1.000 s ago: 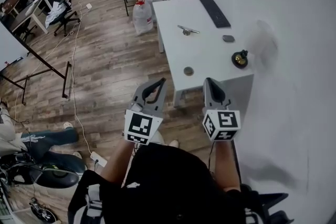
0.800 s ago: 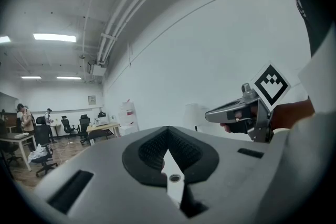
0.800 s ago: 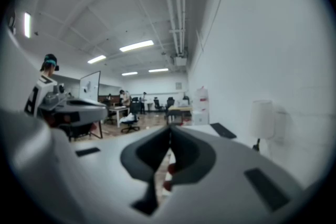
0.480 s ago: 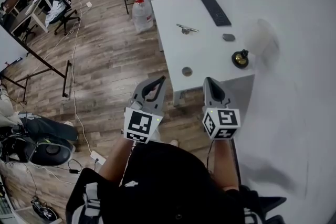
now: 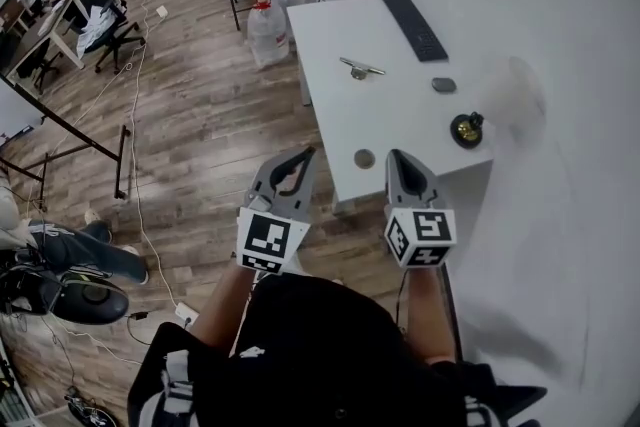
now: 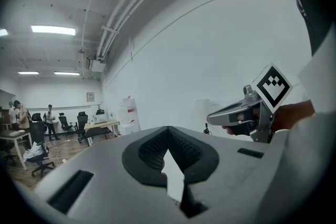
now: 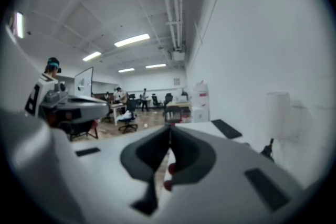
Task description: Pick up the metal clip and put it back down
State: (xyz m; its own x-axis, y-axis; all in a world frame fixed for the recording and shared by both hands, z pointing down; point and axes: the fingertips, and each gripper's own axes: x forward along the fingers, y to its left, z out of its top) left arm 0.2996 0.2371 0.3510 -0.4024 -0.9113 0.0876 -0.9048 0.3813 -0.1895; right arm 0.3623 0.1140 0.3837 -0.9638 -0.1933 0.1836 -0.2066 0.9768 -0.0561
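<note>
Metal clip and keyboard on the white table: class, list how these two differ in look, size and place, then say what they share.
Colour: the metal clip is silvery, the keyboard black.
Size: the keyboard is clearly longer and wider than the metal clip.
Place: the keyboard lies at the far end by the wall, the metal clip nearer the middle.
Shared: both rest on the white table, untouched.

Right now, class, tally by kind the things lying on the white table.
keyboard: 1
metal clip: 1
small dark oval object: 1
round disc: 1
lamp: 1
Total: 5
</note>
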